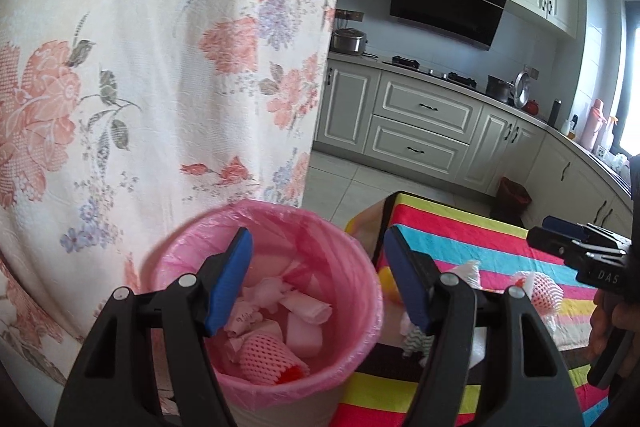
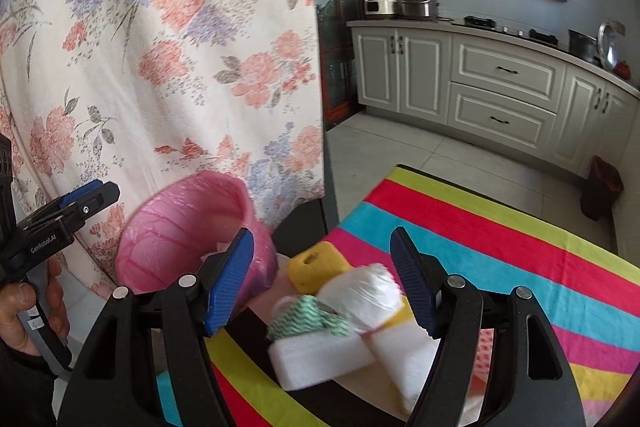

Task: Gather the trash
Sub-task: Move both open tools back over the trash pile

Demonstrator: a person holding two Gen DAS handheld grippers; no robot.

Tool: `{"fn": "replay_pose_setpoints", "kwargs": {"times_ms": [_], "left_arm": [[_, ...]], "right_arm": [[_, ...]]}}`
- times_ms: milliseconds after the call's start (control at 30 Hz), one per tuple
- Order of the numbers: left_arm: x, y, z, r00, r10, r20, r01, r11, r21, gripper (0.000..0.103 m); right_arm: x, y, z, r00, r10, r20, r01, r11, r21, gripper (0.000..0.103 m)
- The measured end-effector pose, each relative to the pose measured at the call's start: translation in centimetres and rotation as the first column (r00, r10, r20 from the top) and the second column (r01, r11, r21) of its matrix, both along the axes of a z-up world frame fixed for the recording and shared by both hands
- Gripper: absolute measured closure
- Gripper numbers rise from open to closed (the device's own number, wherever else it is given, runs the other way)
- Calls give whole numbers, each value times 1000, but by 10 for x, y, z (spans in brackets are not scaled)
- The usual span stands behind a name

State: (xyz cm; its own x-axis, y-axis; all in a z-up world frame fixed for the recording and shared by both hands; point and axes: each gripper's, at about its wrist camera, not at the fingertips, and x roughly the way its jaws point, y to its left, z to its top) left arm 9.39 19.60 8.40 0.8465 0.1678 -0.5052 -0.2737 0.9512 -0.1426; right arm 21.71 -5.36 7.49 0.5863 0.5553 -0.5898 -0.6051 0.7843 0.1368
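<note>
The left tongs (image 1: 318, 279) hang over the pink-lined bin (image 1: 264, 291) with their blue pads standing apart and nothing between them. One pad sits above the bin's inside, the other above the edge of the striped surface (image 1: 472, 247) just beside the bin. Inside the bin lie crumpled pink-tinted scraps of paper (image 1: 296, 311) and a foam fruit net (image 1: 268, 355) with a red tip.

In the right wrist view, the right tongs (image 2: 322, 279) also stand apart and empty, held above a small heap of trash on the striped surface (image 2: 520, 247). The heap lies between and a little below the two pads, touching neither. It holds a wrinkled white plastic bag (image 2: 364, 293), a yellow sponge-like piece (image 2: 316, 265) with a hole in it, a green-and-white zigzag cloth (image 2: 308, 319), and two white foam blocks (image 2: 320, 357) crossing each other at the near side. The heap is blurred, so the edges of the pieces are hard to separate.

The pink-lined bin (image 2: 188, 231) shows to the left of this heap, off the surface's edge and in front of a hanging floral cloth (image 2: 160, 47). The left tongs (image 2: 90, 197) appear at the far left of that view, held in a hand (image 2: 32, 311), near the bin's rim.

From the left wrist view, the right tongs (image 1: 556, 235) reach in from the right edge over the surface, above another foam fruit net (image 1: 540, 289) and a white plastic bag (image 1: 466, 273) that lie on the stripes.
</note>
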Motion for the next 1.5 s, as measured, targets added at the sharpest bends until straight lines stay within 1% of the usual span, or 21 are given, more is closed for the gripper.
{"fn": "replay_pose_setpoints", "kwargs": {"times_ms": [267,367,500,600,700,900,1033,1133,1500], "left_arm": [[8,-39,-4,998,-67,-8,67,998,4,36],[10,-53,-6,996,-92,-10,92,996,10,33],[14,-68,-10,992,-122,-16,122,992,13,33],[17,-79,-13,989,-143,-20,144,990,13,33],[20,-91,-17,986,-166,-29,167,986,12,32],[25,-109,-29,977,-205,-50,206,979,10,32],[28,-123,-41,969,-238,-68,239,971,8,32],[31,-132,-51,962,-261,-86,262,965,9,29],[44,-155,-91,934,-319,-162,323,947,-5,29]], "right_arm": [[-3,-57,1,996,-85,9,85,996,7,33],[-4,-78,0,993,-119,10,119,993,11,33],[-5,-101,-4,988,-156,8,156,988,17,32],[-7,-116,-7,983,-182,11,182,983,17,28],[-8,-127,-10,979,-203,16,203,979,16,27],[-12,-145,-25,971,-238,8,238,971,0,27],[-15,-153,-41,967,-255,-22,255,967,-5,27],[-18,-155,-53,966,-257,-41,256,967,-10,27],[-27,-160,-95,957,-265,-114,263,964,-32,27]]}}
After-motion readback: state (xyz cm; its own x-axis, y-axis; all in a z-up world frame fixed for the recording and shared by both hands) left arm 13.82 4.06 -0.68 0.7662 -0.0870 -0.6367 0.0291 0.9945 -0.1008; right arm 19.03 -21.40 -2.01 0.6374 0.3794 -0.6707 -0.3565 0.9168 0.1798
